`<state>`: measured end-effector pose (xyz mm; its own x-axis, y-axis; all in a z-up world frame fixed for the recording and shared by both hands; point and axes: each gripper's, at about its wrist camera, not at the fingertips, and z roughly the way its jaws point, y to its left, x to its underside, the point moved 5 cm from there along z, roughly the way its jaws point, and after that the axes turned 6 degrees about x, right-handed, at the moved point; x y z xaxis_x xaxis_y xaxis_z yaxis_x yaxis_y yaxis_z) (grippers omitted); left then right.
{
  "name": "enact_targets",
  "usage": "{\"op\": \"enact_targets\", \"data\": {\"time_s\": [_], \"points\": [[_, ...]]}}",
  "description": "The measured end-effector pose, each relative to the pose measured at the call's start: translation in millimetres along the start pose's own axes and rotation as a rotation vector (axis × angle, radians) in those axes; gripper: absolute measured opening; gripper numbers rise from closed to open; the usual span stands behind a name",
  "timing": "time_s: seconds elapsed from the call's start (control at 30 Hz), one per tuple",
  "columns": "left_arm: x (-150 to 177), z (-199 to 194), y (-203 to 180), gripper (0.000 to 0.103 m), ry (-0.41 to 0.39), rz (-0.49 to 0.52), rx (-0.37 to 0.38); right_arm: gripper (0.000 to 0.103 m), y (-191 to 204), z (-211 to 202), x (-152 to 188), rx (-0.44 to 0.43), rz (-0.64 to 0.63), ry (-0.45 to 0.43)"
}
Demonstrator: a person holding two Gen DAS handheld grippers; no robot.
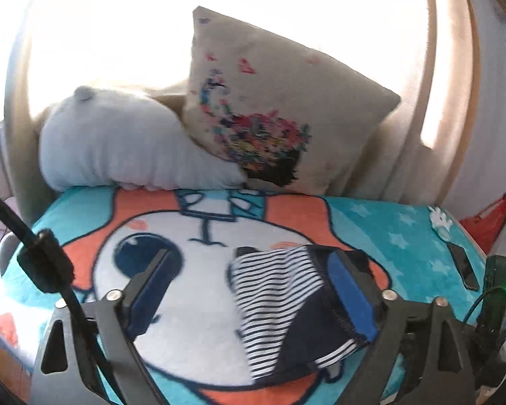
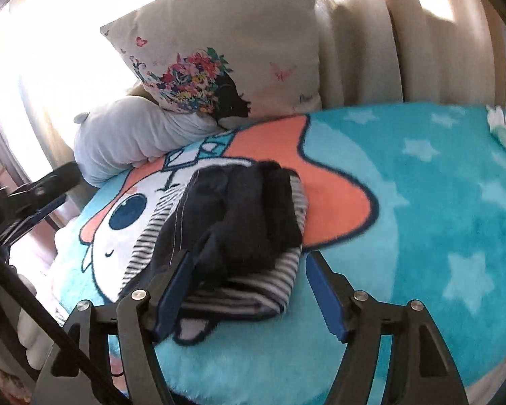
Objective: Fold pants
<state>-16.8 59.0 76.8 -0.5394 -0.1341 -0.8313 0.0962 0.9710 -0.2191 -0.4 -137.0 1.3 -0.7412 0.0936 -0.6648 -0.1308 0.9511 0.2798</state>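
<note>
Both grippers, left gripper (image 1: 253,290) and right gripper (image 2: 249,290), stand spread, seemingly off the folded striped pants (image 2: 226,236); withdraw straight back, don't snag.

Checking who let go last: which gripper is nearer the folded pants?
Right, narrowly. The right gripper stands open over the near edge of the folded pants. The left gripper is open at their left side, one finger against the fabric.

Pants (image 2: 232,233) on blanket (image 2: 404,202), pillows (image 2: 226,50) behind
</note>
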Motion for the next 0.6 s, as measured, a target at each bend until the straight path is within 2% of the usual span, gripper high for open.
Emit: {"op": "enact_targets", "data": {"time_s": [0.1,0.27,0.4,0.53,0.6], "points": [[4,11,22,0.092,0.075,-0.074,0.036,0.079,-8,0,2,-0.024,0.050,0.012],[23,58,47,0.092,0.251,-0.242,0.185,0.082,-21,24,-10,-0.144,0.148,0.088],[38,84,45,0.092,0.320,-0.259,0.216,0.082,-29,49,-24,-0.206,0.195,0.122],[50,113,33,0.092,0.398,-0.272,0.301,0.083,-28,70,-36,-0.300,0.237,0.154],[51,119,29,0.092,0.398,-0.264,0.305,0.085,-23,74,-39,-0.308,0.218,0.159]]}}
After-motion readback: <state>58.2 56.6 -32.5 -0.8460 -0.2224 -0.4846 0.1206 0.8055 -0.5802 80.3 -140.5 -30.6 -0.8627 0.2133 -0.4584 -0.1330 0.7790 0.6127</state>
